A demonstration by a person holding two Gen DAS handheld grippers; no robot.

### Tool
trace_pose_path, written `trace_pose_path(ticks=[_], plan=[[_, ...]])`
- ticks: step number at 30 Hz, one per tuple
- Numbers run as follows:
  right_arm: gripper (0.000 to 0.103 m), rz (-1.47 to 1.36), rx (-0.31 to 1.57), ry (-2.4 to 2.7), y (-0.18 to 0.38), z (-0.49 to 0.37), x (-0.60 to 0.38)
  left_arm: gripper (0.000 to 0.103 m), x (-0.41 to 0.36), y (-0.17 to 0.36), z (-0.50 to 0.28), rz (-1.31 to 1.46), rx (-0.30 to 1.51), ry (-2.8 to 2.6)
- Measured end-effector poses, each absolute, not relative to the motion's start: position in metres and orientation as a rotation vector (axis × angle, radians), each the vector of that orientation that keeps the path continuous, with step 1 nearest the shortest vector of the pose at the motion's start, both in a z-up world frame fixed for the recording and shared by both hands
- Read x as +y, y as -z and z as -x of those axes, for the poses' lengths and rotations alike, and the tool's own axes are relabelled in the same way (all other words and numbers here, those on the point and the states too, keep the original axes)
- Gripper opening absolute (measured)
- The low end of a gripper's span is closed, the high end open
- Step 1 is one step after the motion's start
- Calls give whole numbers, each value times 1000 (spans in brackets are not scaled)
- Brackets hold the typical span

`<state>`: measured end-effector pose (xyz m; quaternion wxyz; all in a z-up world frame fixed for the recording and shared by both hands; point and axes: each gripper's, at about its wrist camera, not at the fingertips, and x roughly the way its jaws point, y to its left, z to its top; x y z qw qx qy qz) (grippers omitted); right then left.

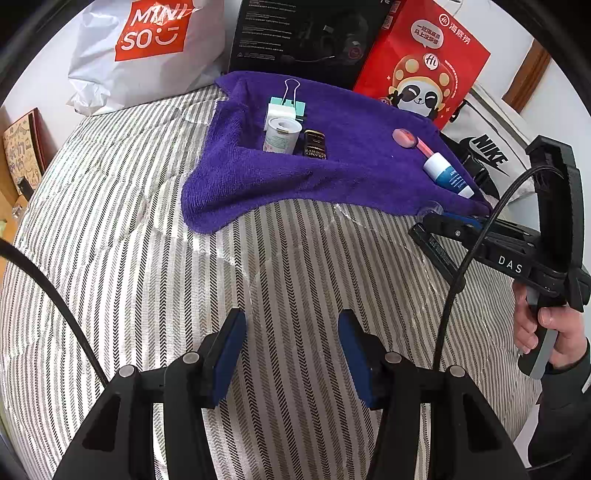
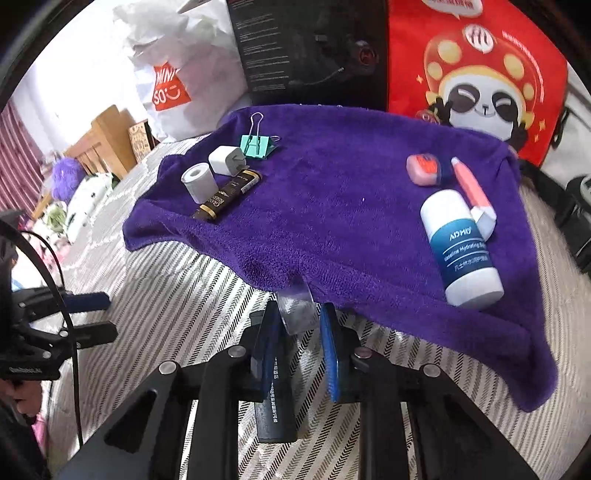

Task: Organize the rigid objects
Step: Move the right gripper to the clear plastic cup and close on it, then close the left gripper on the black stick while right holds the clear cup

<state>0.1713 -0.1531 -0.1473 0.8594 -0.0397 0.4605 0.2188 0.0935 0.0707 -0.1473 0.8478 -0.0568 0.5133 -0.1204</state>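
- Left tongs [image 1: 291, 354]: blue pads spread wide apart, nothing between them, hovering over the grey-and-white striped bed cover [image 1: 147, 258], near side of the scene.
- Right tongs [image 2: 301, 332]: clamped on a dark cylindrical bottle with a clear plastic cap [image 2: 295, 310]; cap end points at the near edge of the purple terry towel [image 2: 332, 221]. Bottle body runs back between the pads.
- Towel lies spread on the bed, far of both tongs.
- Far-left group on towel: mint-green binder clip with wire handles [image 2: 256, 144], white cube charger plug [image 2: 225, 159] just near of it, small white roll of tape [image 2: 198, 181], and a dark brown tube with gold bands [image 2: 227, 195] lying beside the roll.
- Right group on towel: pink rounded eraser-like case [image 2: 424, 169], pink-and-white pen-shaped tube [image 2: 474, 195], and a white bottle with a blue label [image 2: 461, 247] lying on its side, touching the pen tube.
- Behind the towel: white shopping bag with red logo [image 1: 147, 48], black printed box [image 1: 303, 33], red panda-print bag [image 1: 421, 62].
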Motion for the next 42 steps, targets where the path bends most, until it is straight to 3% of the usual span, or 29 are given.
trace_pose_path(ticks=[20,26,42], plan=[[26,206,967,-369,154,-172,-143,56,67,148,-88,98,1068,279],[19,182,952,-392,155,-171,-147,57,66,148,-87,101,1063,270],[19,165,883,-291,122,-101,-229,57,18,136,-94,90,1077,294]])
